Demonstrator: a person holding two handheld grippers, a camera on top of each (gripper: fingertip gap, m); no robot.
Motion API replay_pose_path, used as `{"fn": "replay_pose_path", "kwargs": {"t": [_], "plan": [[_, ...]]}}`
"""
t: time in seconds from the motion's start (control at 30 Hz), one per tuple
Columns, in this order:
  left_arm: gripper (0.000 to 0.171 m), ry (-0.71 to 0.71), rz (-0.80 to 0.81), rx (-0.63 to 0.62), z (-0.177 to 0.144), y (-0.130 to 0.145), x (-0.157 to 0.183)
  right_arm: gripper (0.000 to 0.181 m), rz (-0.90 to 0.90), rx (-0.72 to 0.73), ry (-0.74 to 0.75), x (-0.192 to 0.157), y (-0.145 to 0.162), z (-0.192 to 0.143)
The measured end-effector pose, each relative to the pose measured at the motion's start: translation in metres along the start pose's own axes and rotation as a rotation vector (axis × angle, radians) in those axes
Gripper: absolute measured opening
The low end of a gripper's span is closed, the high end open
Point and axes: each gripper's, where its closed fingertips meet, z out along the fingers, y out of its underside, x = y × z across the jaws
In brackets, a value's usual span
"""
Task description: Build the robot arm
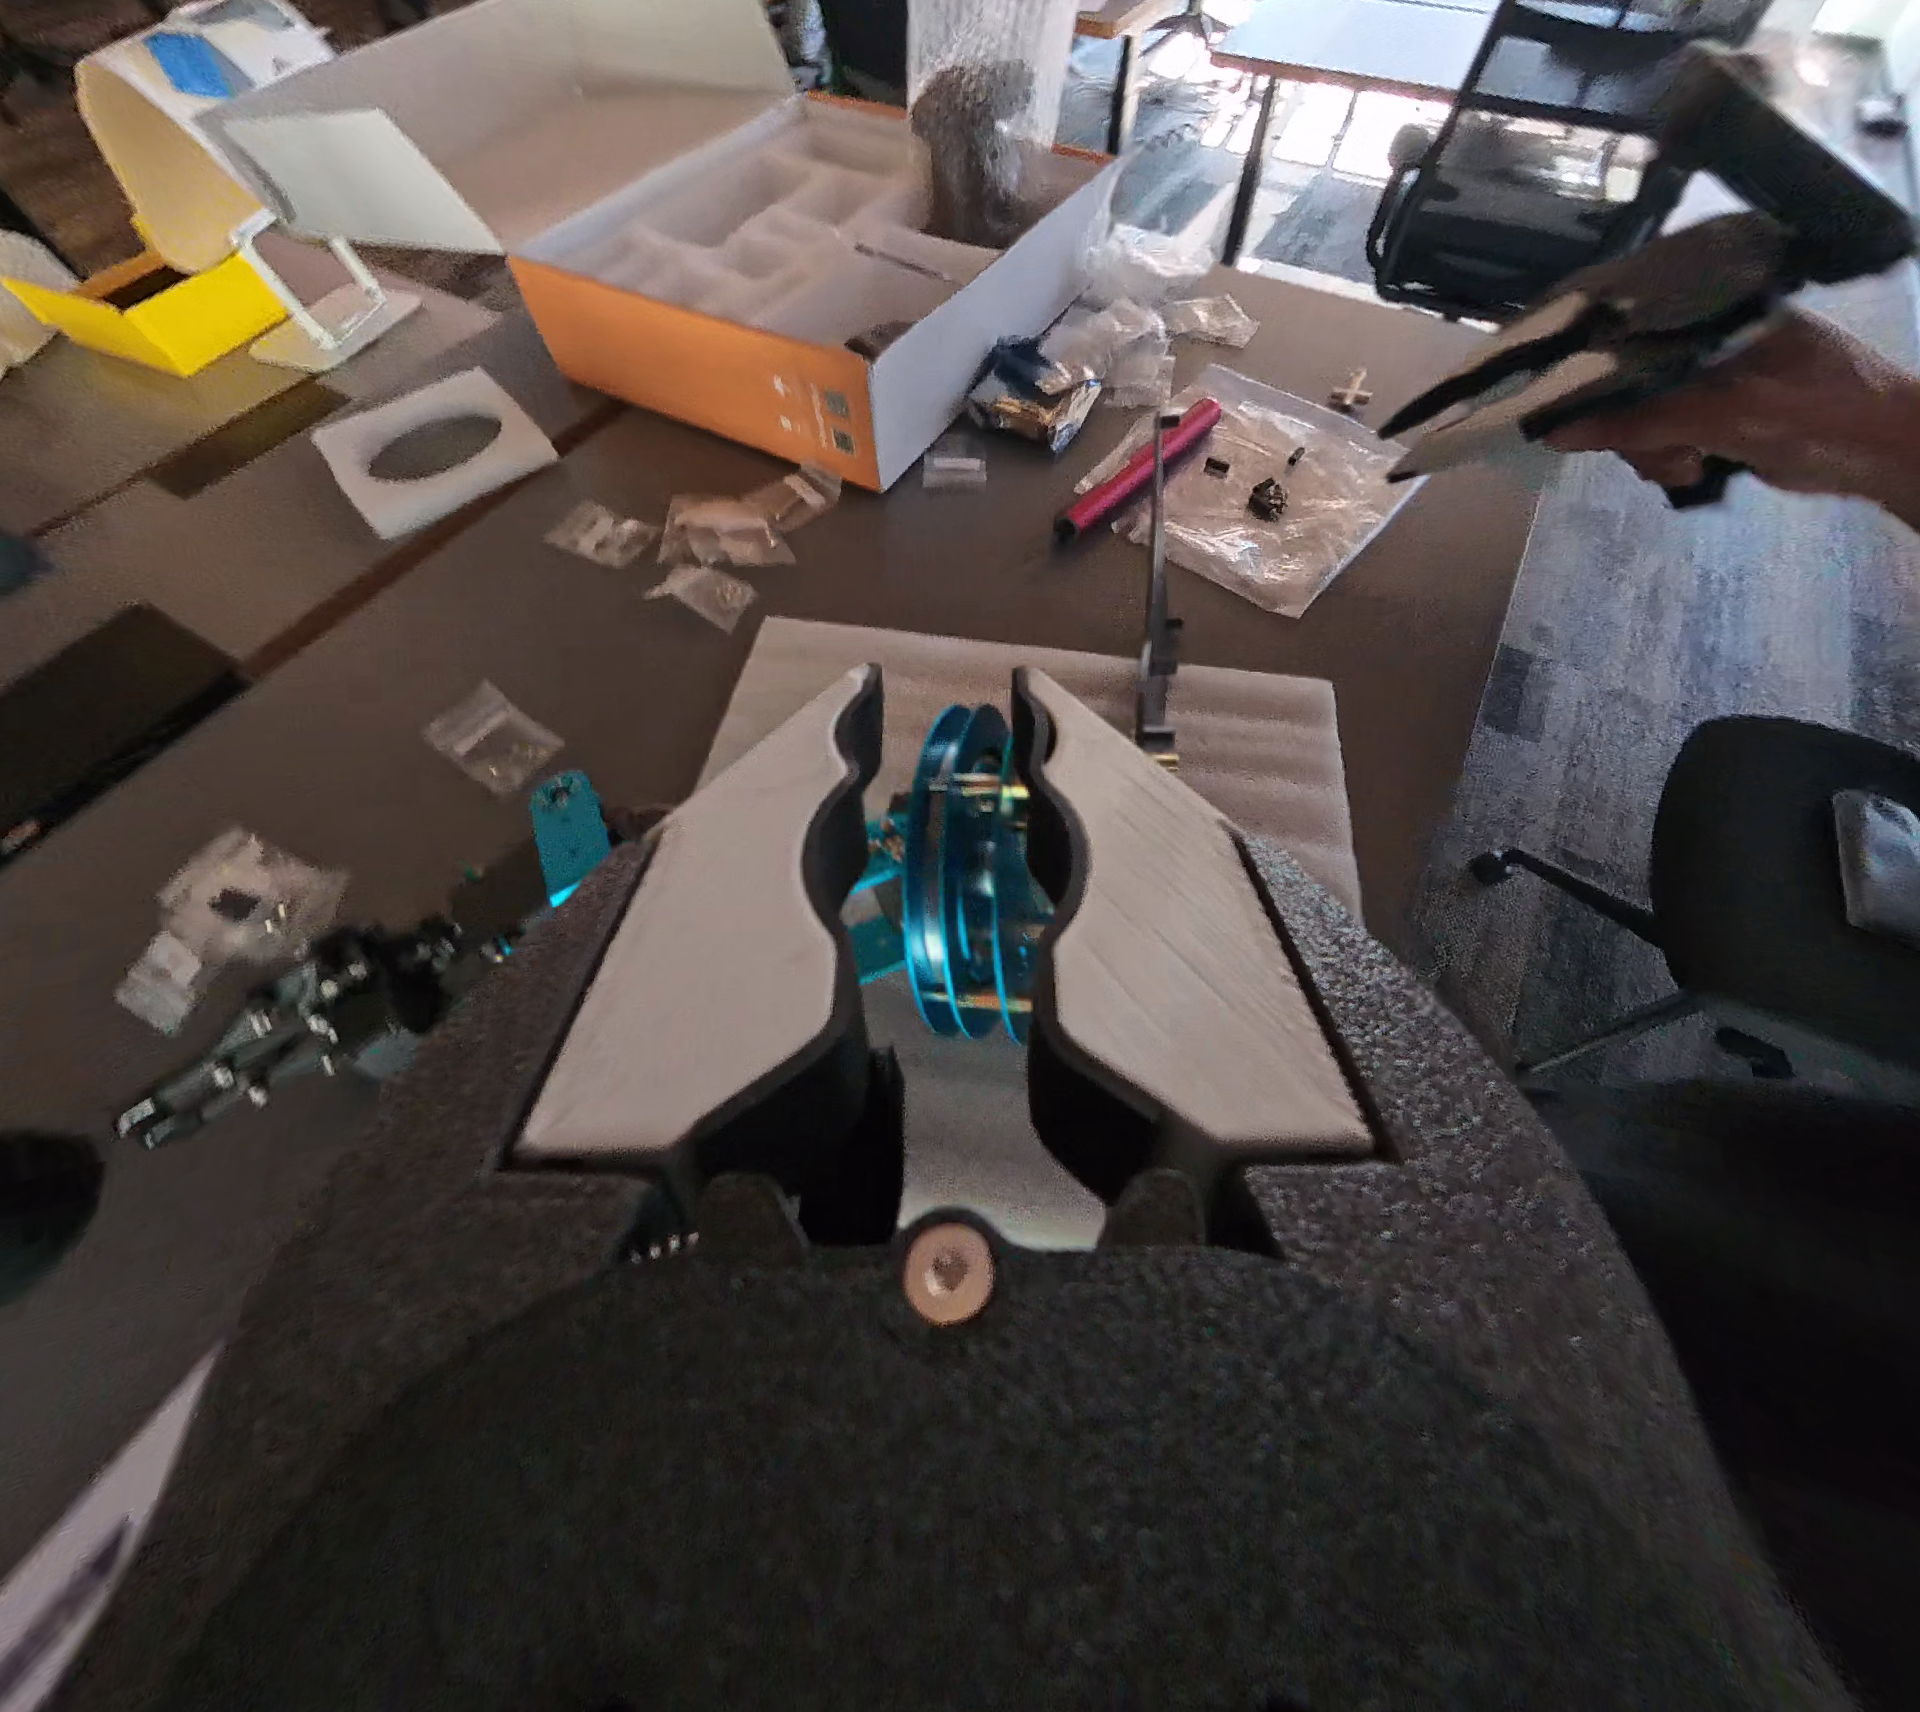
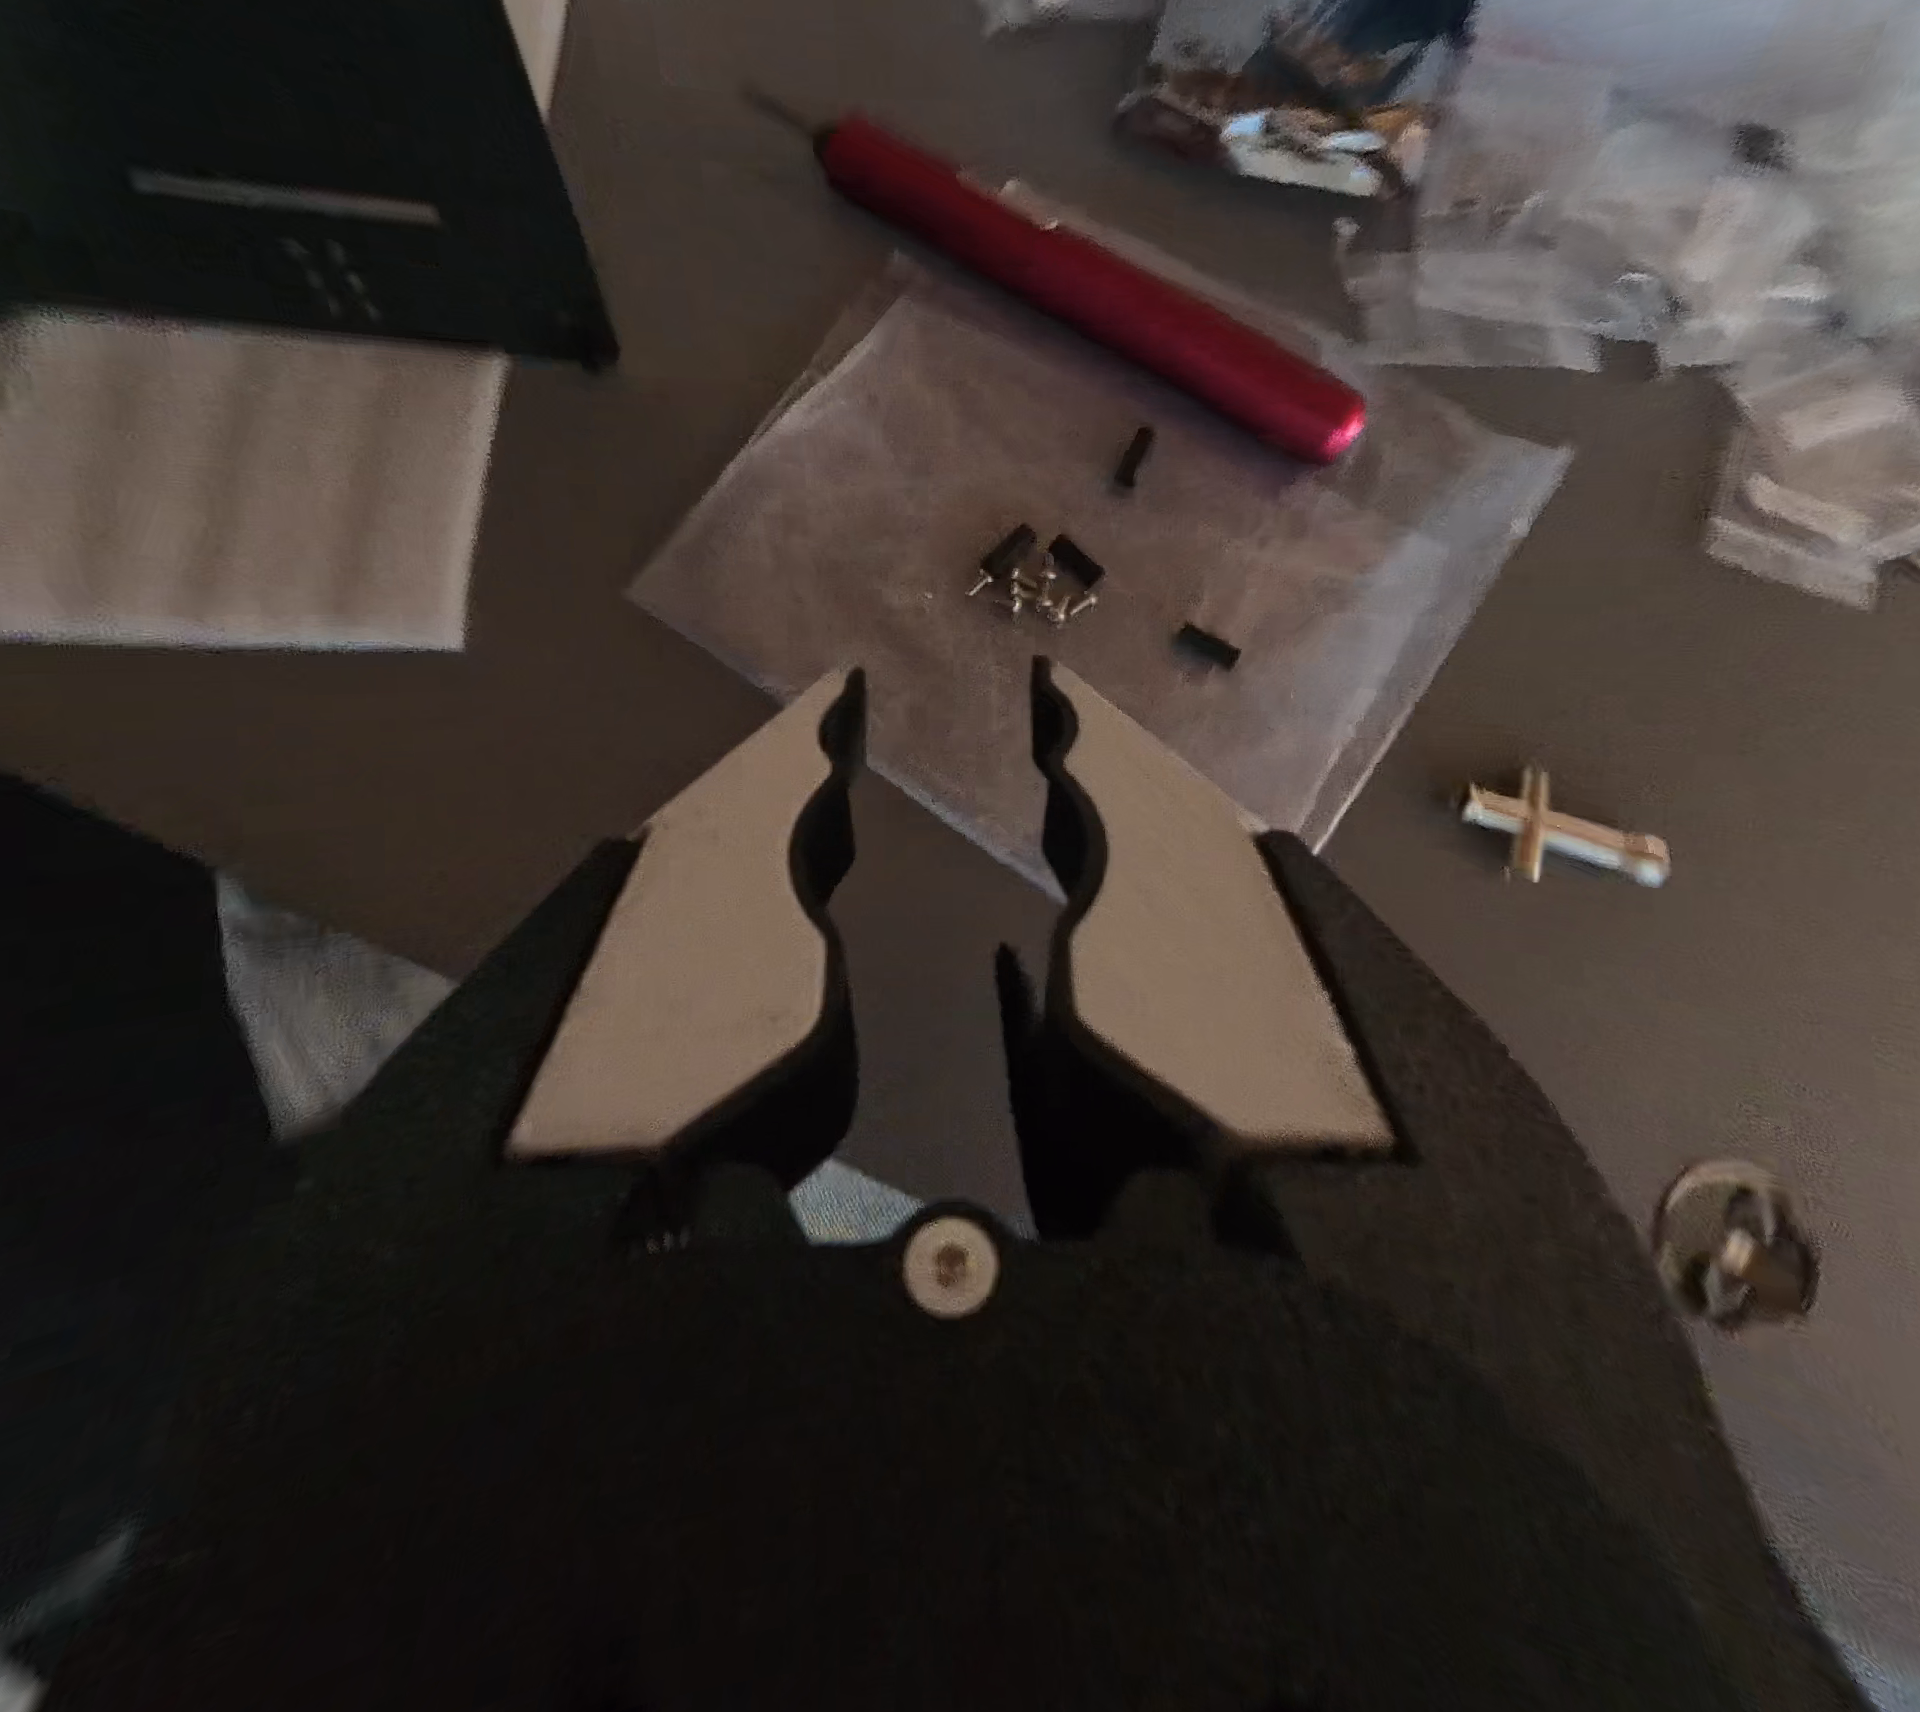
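Note:
My left gripper (image 1: pixel 948 686) is shut on a blue metal disc assembly (image 1: pixel 961 873) with brass standoffs, held just above a white foam sheet (image 1: pixel 1247 727). A black mechanical claw part (image 1: pixel 260 1039) lies to its left. My right gripper (image 2: pixel 948 680) is open and empty, hovering over a clear plastic bag (image 2: pixel 1195 727) that carries small screws (image 2: pixel 1029 592) and black spacers. It also shows in the left wrist view (image 1: pixel 1392 452), held by a hand at the right. A red screwdriver (image 2: pixel 1091 291) lies beyond the bag.
An open orange and white box (image 1: pixel 707 374) stands at the back. A black slotted plate (image 2: pixel 260 104) stands on the foam. A metal cross wrench (image 2: pixel 1558 831) and a round metal part (image 2: pixel 1735 1247) lie to the right. Small bags (image 1: pixel 707 540) are scattered about. An office chair (image 1: pixel 1787 883) stands off the table's right edge. Tip to tip, the grippers are about 40 cm apart. The red screwdriver (image 2: pixel 1091 291) sits 12 cm or so from the ends of my right fingers. My left wrist view (image 1: pixel 1149 459) looks at it from another angle.

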Motion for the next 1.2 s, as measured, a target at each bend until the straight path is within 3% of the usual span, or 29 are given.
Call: {"fn": "replay_pose_path", "kwargs": {"t": [0.13, 0.23, 0.53, 0.7, 0.9, 1.07, 1.2], "plan": [[0.023, 0.000, 0.117, -0.054, 0.012, -0.005, -0.013, 0.028, -0.079, -0.104, -0.133, 0.006, 0.005, 0.028], [0.023, 0.023, 0.120, -0.055, 0.024, -0.015, -0.008, 0.019, -0.133, -0.067, -0.149, 0.003, 0.007, 0.040], [0.023, 0.123, 0.078, -0.075, 0.095, -0.057, 0.051, 0.019, -0.220, -0.061, -0.276, 0.023, 0.004, 0.040], [0.023, 0.313, 0.215, -0.146, 0.150, -0.088, 0.094, 0.019, -0.244, -0.010, -0.281, 0.060, 0.004, 0.030], [0.024, 0.453, 0.254, -0.190, 0.202, -0.109, 0.128, 0.018, -0.330, -0.039, -0.401, 0.063, 0.016, 0.043], [0.024, 0.439, 0.234, -0.192, 0.217, -0.103, 0.139, 0.006, -0.398, -0.045, -0.401, 0.060, 0.020, 0.048], [0.024, 0.378, 0.345, -0.229, 0.223, -0.086, 0.138, 0.005, -0.379, -0.030, -0.371, 0.059, 0.011, 0.042]]}}
